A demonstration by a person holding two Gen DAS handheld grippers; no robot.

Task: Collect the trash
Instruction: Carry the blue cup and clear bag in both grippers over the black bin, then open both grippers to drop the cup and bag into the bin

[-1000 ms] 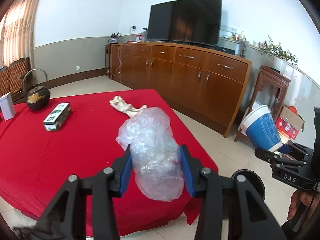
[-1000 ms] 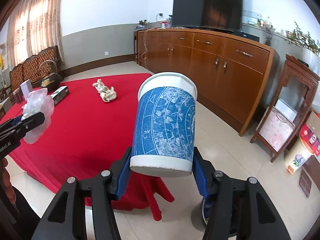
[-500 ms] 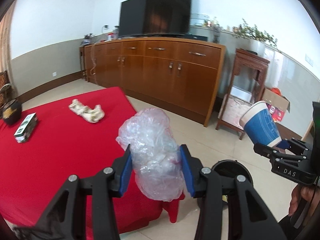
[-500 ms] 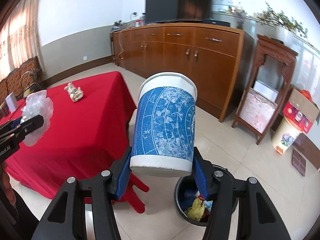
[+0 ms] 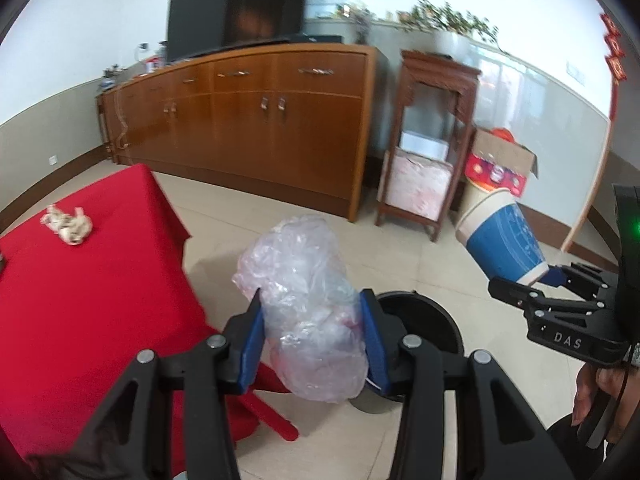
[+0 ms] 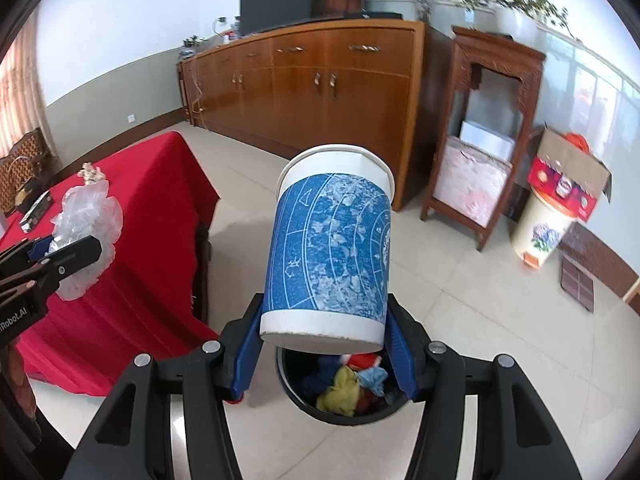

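Black tongs (image 5: pixel 312 338); blue pads (image 5: pixel 251 340); silver screws; white "DAS" lettering

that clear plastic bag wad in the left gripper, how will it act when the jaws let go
The plastic bag wad looks thin and crumpled, so probably very light and floppy. It bulges past the blue pads of the left gripper, so it may spring back and cling briefly. Being so light, it could drift rather than drop straight toward the black bin.

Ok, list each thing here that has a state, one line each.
Left gripper: shut on the plastic bag.
Right gripper: shut on the cup, which is tilted.
Bin: open, on the floor, holding colourful scraps.
Crumpled paper: lying on the red table.
Cabinet: doors closed.
TV: off.
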